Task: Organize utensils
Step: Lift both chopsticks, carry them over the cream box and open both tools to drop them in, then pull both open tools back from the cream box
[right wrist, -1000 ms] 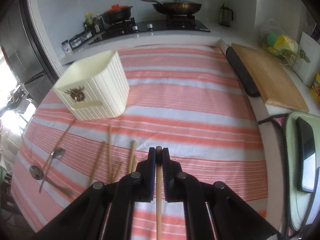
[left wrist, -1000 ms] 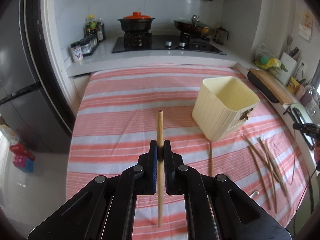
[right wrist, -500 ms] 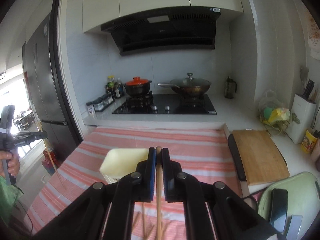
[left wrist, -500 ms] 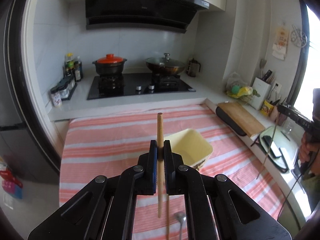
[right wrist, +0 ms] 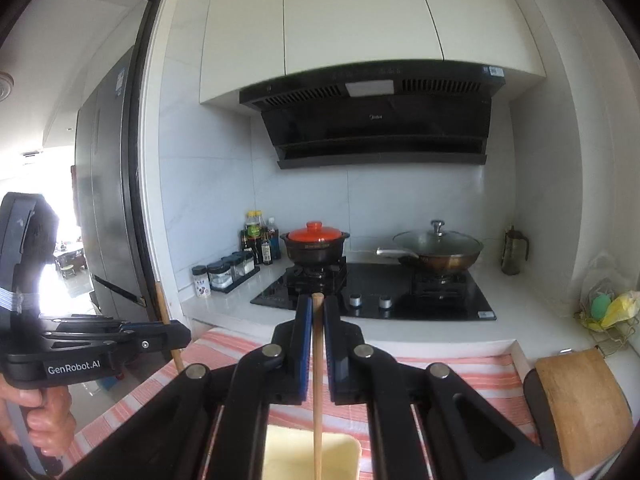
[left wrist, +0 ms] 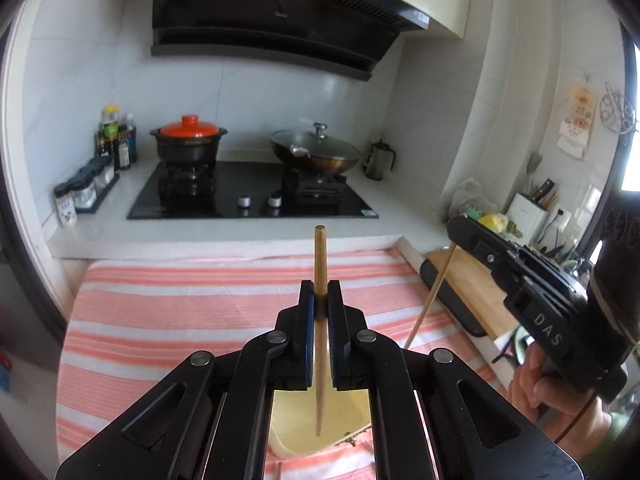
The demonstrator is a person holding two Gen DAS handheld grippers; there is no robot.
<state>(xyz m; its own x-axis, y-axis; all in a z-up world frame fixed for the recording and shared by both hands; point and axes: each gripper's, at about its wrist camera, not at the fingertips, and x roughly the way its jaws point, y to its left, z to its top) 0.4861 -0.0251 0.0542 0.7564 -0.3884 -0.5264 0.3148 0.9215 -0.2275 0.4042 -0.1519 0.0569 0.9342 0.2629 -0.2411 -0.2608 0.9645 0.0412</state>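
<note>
Pinching one chopstick (left wrist: 320,320) upright, the left gripper (left wrist: 321,304) hangs above the cream bin (left wrist: 304,420) on the striped surface (left wrist: 180,320). The right gripper (right wrist: 317,312) fingers (right wrist: 304,320) pinch another chopstick (right wrist: 317,380) over that bin

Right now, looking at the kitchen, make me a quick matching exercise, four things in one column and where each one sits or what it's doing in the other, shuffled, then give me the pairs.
Things:
1. black pot with orange lid
2. wok with glass lid
3. left tongs
4. cream bin

Places or states:
A. below the tongs, on the striped cloth
B. right burner
C. shut on a chopstick
D. left burner

Pairs: 1-D, 2-B, 3-C, 4-A
</note>
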